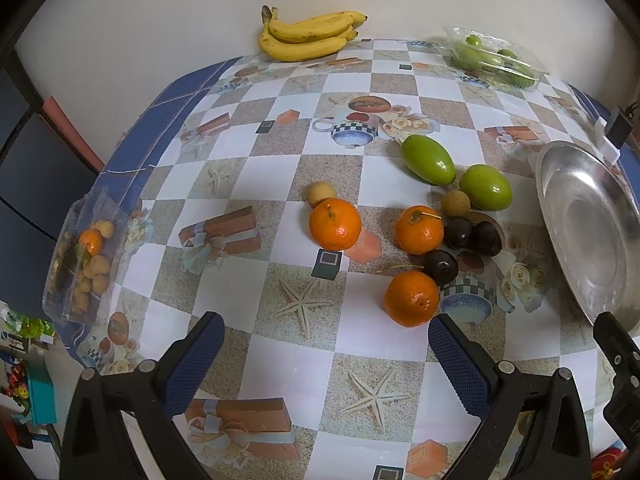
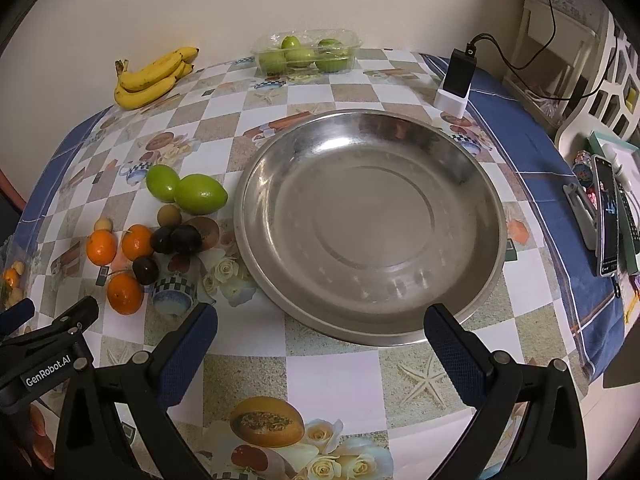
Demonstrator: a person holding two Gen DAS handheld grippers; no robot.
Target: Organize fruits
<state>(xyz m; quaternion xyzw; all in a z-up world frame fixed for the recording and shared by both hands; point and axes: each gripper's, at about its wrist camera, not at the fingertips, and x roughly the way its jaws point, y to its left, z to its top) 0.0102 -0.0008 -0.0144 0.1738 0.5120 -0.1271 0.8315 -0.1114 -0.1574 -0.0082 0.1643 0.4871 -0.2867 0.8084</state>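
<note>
Loose fruit lies on the checked tablecloth: three oranges, the nearest [image 1: 412, 298] [image 2: 125, 293], two green fruits [image 1: 428, 159] [image 2: 200, 193], three dark plums [image 1: 441, 266] [image 2: 145, 270] and two small tan fruits [image 1: 321, 192]. An empty steel plate [image 2: 368, 220] [image 1: 588, 232] sits right of them. My left gripper [image 1: 326, 354] is open and empty, just short of the nearest orange. My right gripper [image 2: 320, 344] is open and empty at the plate's near rim.
A banana bunch [image 1: 308, 36] [image 2: 154, 78] and a clear box of green fruit [image 2: 306, 54] [image 1: 494, 60] stand at the back by the wall. A clear box of small fruit [image 1: 86, 258] sits at the left edge. A charger [image 2: 458, 76] and a phone [image 2: 606, 220] are on the right.
</note>
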